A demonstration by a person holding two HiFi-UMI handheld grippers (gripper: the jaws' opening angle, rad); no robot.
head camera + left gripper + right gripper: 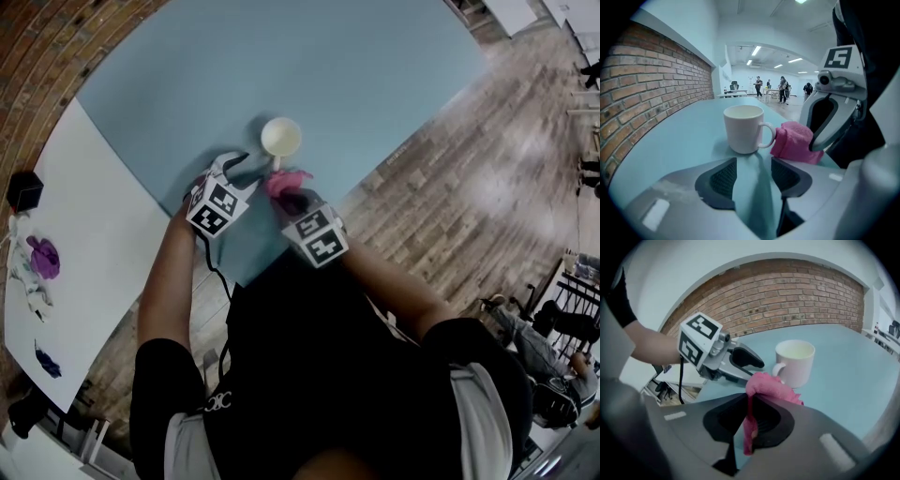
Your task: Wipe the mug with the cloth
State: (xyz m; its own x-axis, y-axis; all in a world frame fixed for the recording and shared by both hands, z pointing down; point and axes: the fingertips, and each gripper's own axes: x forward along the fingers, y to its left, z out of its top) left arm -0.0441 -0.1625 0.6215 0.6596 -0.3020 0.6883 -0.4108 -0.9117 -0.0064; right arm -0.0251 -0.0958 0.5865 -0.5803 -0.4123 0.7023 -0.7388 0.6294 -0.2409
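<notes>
A white mug [281,137] stands upright on the light blue table [356,66], its handle towards me. In the left gripper view the mug [744,127] is just ahead of my left gripper [753,176], whose jaws stand open with only table between them. My left gripper [246,171] sits to the mug's near left. A pink cloth [286,181] hangs bunched from my right gripper [292,195], which is shut on it. The cloth [764,389] rises from the jaws of my right gripper [750,423], right next to the mug's [796,362] handle.
A white board [84,253] lies to the left of the blue table with a purple cloth [44,255] and a black box [23,190] on it. A brick wall [651,79] runs along the far left. Wooden floor [469,178] lies beyond the table's right edge.
</notes>
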